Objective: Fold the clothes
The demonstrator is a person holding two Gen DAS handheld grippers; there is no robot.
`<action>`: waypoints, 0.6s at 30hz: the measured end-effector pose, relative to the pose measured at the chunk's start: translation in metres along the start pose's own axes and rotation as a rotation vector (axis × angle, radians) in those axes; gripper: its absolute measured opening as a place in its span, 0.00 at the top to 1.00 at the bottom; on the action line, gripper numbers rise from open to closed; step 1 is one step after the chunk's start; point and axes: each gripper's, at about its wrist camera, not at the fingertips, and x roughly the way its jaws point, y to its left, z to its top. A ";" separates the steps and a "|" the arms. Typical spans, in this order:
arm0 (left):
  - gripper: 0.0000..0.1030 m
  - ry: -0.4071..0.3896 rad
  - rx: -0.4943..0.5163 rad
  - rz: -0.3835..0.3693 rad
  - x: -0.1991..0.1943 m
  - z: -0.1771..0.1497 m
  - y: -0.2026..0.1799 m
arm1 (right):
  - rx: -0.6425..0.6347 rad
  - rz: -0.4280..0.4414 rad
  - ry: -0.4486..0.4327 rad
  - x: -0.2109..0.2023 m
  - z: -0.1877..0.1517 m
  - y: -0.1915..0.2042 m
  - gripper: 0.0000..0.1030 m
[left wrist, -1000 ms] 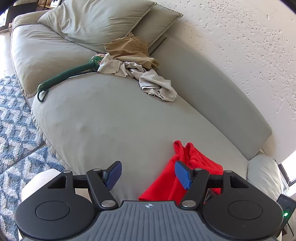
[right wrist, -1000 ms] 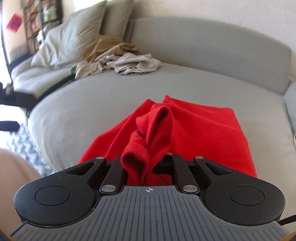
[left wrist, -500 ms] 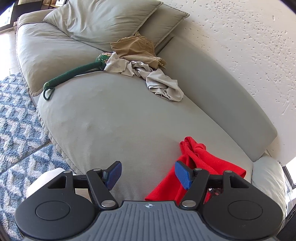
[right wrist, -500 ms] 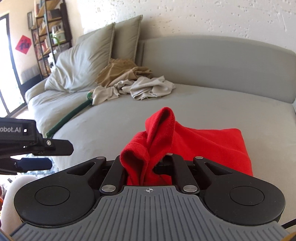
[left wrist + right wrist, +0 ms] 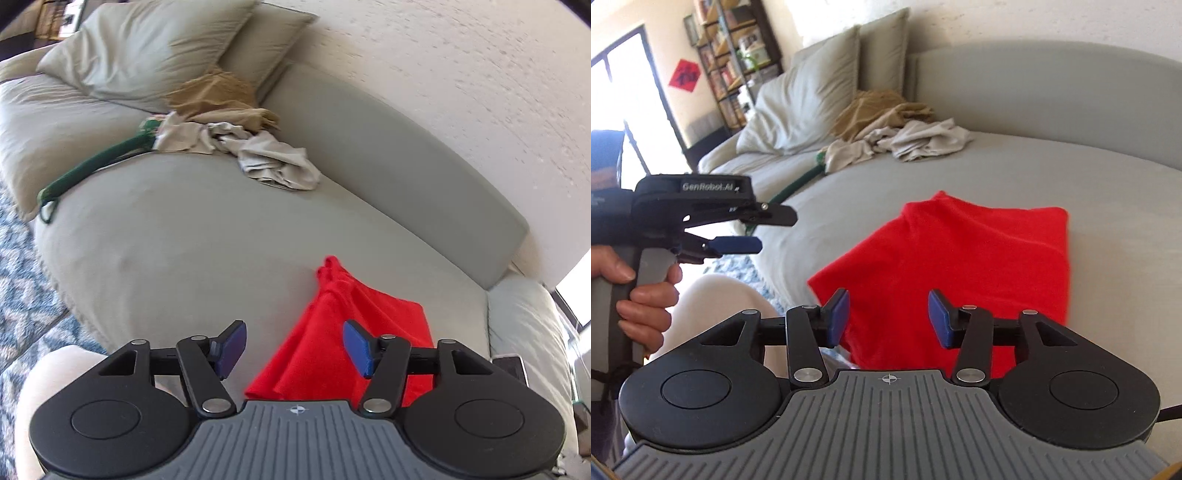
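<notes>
The right tongs [image 5: 888,319] are spreading their blue pads right now, and nothing sits between them: the red fleece garment [image 5: 967,266] lies flat on the grey sofa seat [image 5: 1071,184] just beyond the pad tips, roughly folded, its near corner hanging off the seat's front edge. Over on the side, the left tongs [image 5: 293,347] are narrowing, also empty, with the red cloth lying beyond and slightly to the right of the gap.

The step in hand looks like tidying this fold. To do it well, I'd say: take the loose near corner with one pair and the bunched far tip [image 5: 330,271] with the other, pinch only the top layers, lift just enough to clear the cushion, then lay the cloth over so the edges line up. Fleece grips itself, so smooth it out as it goes down or wrinkles will stay.

From the right camera, the left tongs hover out past the sofa's front edge, held in a hand [image 5: 646,295], well apart from the red garment. Farther back, a heap of beige and tan clothes [image 5: 905,136] waits by the grey-green cushions [image 5: 805,96], beside a green rope-like strap [image 5: 88,168].
</notes>
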 end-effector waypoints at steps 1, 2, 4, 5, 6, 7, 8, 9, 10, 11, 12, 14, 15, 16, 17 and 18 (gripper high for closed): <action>0.63 0.010 0.042 -0.024 0.006 -0.002 -0.010 | 0.032 -0.044 -0.019 -0.007 -0.002 -0.011 0.52; 0.74 0.021 0.092 -0.041 0.015 -0.006 -0.020 | 0.064 -0.074 -0.028 -0.009 -0.004 -0.021 0.52; 0.83 0.034 0.191 -0.048 0.033 -0.014 -0.038 | 0.128 -0.125 -0.037 -0.010 -0.008 -0.041 0.53; 0.88 0.026 0.236 -0.015 0.041 -0.018 -0.044 | 0.160 -0.151 -0.042 -0.010 -0.010 -0.050 0.57; 0.90 0.019 0.275 0.019 0.049 -0.022 -0.048 | 0.182 -0.160 -0.043 -0.007 -0.011 -0.057 0.63; 0.92 0.022 0.280 0.059 0.055 -0.025 -0.045 | 0.193 -0.161 -0.044 -0.002 -0.012 -0.063 0.75; 0.93 0.024 0.285 0.098 0.060 -0.028 -0.043 | 0.192 -0.162 -0.043 0.005 -0.012 -0.066 0.79; 0.94 0.030 0.286 0.137 0.065 -0.030 -0.039 | 0.176 -0.159 -0.040 0.011 -0.011 -0.067 0.79; 0.94 0.058 0.269 0.173 0.069 -0.031 -0.032 | 0.156 -0.154 -0.038 0.017 -0.010 -0.067 0.79; 0.95 0.086 0.252 0.208 0.073 -0.032 -0.026 | 0.123 -0.152 -0.032 0.024 -0.010 -0.065 0.79; 0.95 0.112 0.236 0.242 0.076 -0.033 -0.019 | 0.085 -0.149 -0.025 0.031 -0.009 -0.063 0.79; 0.95 0.134 0.209 0.258 0.073 -0.029 -0.010 | 0.034 -0.145 0.002 0.043 -0.008 -0.063 0.77; 0.95 0.137 0.188 0.241 0.069 -0.026 -0.008 | 0.030 -0.143 0.025 0.049 -0.007 -0.066 0.76; 0.95 0.135 0.174 0.228 0.063 -0.022 -0.008 | 0.027 -0.141 0.049 0.054 -0.007 -0.069 0.76; 0.95 0.117 0.173 0.206 0.057 -0.018 -0.010 | 0.023 -0.139 0.072 0.059 -0.006 -0.072 0.76; 0.95 0.098 0.173 0.182 0.052 -0.014 -0.013 | 0.052 -0.121 0.071 0.058 -0.002 -0.077 0.76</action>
